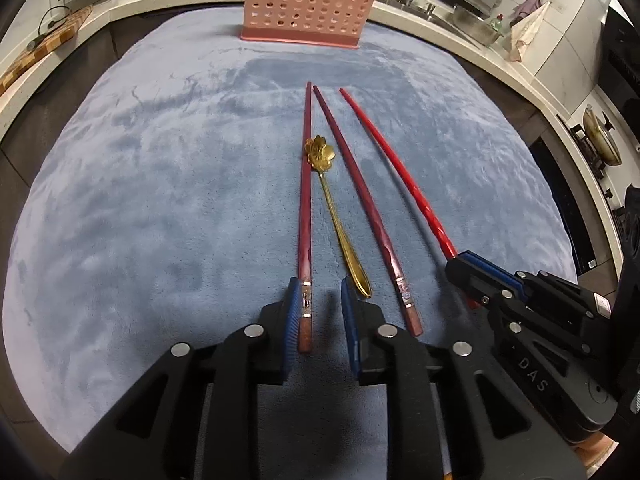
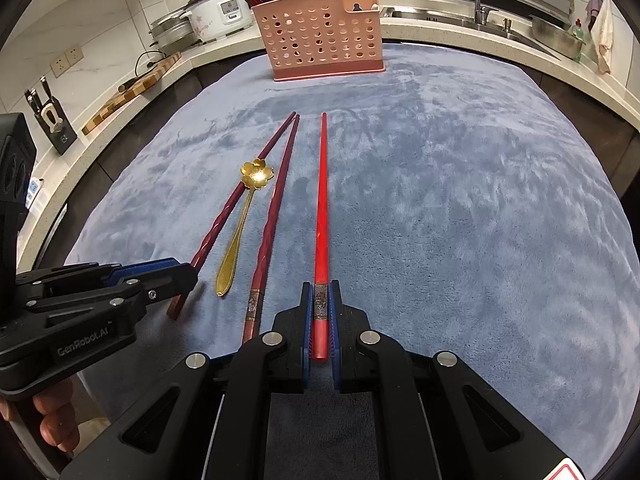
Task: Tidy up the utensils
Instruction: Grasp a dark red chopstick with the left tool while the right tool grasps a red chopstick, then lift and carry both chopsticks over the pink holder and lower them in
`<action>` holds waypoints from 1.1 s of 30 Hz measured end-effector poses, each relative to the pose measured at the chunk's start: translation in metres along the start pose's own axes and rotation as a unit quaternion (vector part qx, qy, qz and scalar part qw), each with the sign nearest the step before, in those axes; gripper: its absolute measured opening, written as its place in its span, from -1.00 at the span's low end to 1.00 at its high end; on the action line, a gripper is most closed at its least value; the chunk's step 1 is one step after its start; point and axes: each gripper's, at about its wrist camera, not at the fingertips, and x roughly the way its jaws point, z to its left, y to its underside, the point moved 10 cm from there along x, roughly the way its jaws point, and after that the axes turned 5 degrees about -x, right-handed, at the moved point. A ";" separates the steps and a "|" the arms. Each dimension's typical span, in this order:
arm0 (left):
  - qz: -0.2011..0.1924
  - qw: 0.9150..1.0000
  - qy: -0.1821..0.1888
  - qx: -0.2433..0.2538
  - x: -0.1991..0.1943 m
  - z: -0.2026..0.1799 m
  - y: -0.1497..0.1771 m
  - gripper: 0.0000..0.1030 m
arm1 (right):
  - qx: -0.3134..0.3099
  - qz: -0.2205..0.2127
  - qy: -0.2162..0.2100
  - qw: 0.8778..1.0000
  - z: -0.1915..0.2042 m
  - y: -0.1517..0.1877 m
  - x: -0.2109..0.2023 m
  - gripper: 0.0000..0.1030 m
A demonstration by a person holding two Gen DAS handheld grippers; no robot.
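Lying between the closed pads, the bright red chopstick (image 2: 320, 216) is clamped at its butt end by the right gripper (image 2: 320, 320). Left gripper (image 1: 318, 320) stands apart around a dark red chopstick (image 1: 305, 200), touching its left pad; gold spoon (image 1: 338, 216) just outside the right finger, pink caddy (image 1: 308, 4) far ahead.

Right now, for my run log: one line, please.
left gripper: open round dark chopstick | right gripper: shut on red chopstick

I see three chopsticks flat on cloth: two maroon (image 1: 305, 200) (image 1: 362, 196), bright red one (image 2: 321, 200) right. Gold flower spoon (image 1: 334, 208) between maroons. Pink perforated caddy (image 2: 320, 40) upright, far.
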 end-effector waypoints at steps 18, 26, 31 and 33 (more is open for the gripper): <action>0.008 1.000 -0.011 -0.022 0.004 0.015 0.000 -0.86 | -0.004 0.001 0.000 1.000 0.001 -0.001 0.000 -0.86; -0.016 0.999 -0.027 -0.028 -0.010 0.024 -0.016 -0.86 | 0.000 -0.015 0.002 1.000 -0.004 -0.014 -0.010 -0.86; -0.033 0.999 -0.030 -0.029 -0.021 0.027 -0.027 -0.86 | 0.000 -0.028 0.003 1.000 -0.005 -0.025 -0.017 -0.86; -0.040 0.998 -0.031 -0.028 -0.026 0.028 -0.031 -0.86 | -0.003 -0.034 0.005 0.999 -0.005 -0.028 -0.021 -0.86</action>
